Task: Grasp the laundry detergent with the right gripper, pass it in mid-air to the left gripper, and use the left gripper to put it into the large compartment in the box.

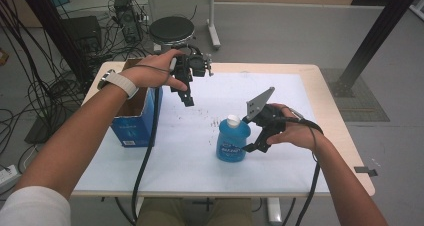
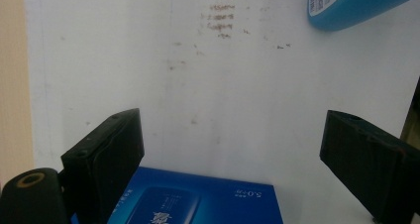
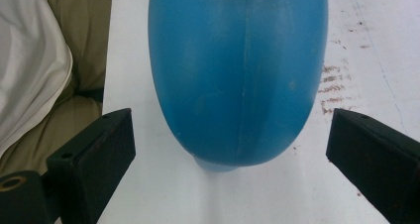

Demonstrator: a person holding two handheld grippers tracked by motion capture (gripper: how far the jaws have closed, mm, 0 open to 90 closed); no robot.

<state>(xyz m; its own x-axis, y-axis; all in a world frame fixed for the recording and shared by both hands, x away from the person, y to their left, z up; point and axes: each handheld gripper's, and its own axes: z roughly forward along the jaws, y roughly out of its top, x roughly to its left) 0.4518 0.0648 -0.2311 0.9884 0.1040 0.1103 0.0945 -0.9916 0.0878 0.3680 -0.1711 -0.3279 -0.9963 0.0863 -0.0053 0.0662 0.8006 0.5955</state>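
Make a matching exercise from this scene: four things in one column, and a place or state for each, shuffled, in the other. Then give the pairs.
Things:
1. blue bottle
2. blue box
3. left gripper
4. right gripper

Places or states:
A. open, held above the table near the box
B. stands upright near the middle of the white table top
C. open, beside the bottle, jaws either side of it
D. stands at the table's left edge, top open

Pairs: 1-B, 2-D, 3-A, 4-C
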